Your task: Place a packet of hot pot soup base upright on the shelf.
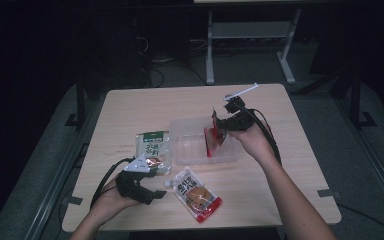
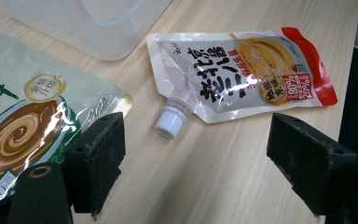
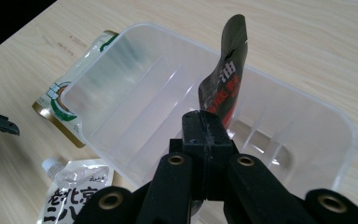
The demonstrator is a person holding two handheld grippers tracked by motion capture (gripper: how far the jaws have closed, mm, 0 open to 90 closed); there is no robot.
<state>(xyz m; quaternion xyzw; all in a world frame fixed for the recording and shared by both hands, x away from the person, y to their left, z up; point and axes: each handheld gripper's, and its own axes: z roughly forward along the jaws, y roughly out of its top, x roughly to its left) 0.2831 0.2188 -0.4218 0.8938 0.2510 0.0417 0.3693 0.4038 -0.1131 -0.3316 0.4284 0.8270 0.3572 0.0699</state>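
Right gripper (image 1: 223, 121) pinching one red-and-black sachet (image 1: 213, 139) over the clear tub (image 1: 182, 150); left gripper (image 1: 152, 196) spread, holding nothing.

Two grippers, three packets, one tub on one wooden table (image 1: 130, 107); the sachet hangs upright from the pressed-together jaws, its lower end inside the tub; the green-and-cream pouch (image 1: 152, 146) lies flat just left of the tub, the left gripper beside it; the spouted pouch (image 1: 196, 194), white cap at its corner, lies flat in front of the tub, near the left gripper's open pads (image 2: 100, 156).

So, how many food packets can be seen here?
3: a red packet held by the right gripper over the clear tub, a green packet left of it, a spouted pouch in front.
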